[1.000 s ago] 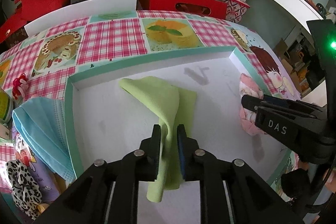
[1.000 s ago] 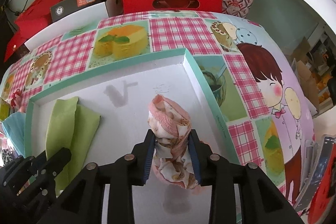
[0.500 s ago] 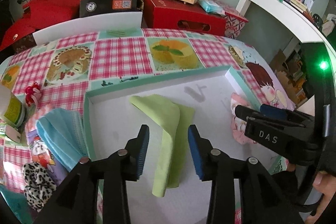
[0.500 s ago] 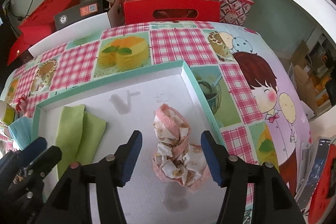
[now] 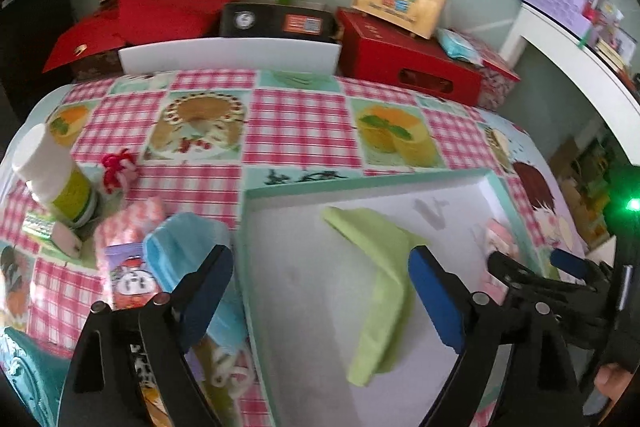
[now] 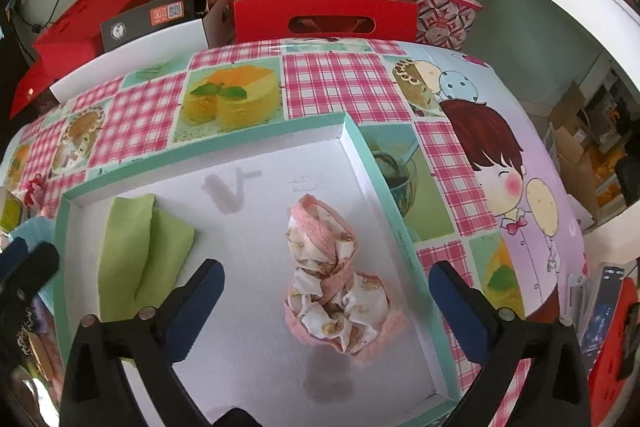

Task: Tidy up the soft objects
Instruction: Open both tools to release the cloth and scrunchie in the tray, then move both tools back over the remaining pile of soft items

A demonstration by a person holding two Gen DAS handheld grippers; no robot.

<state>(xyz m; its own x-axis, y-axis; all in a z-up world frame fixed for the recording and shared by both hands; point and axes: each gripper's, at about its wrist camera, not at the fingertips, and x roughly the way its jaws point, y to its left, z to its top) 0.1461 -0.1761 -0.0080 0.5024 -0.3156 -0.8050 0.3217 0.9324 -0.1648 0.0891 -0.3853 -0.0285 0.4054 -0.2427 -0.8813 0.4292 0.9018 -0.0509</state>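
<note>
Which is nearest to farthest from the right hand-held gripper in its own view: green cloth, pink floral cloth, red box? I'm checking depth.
1. Pink floral cloth, between the opening jaws of the right hand-held gripper.
2. Green cloth, left in the tray.
3. Red box, beyond the table.

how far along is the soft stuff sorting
Done: the green cloth and the pink floral pouch lie inside the white tray. In hand: nothing; the left hand-held gripper and right hand-held gripper are opening, pads clear. Left: the blue face mask and a red yarn bow remain outside.

Left claw and right claw, jaws opening, both angled downward
</note>
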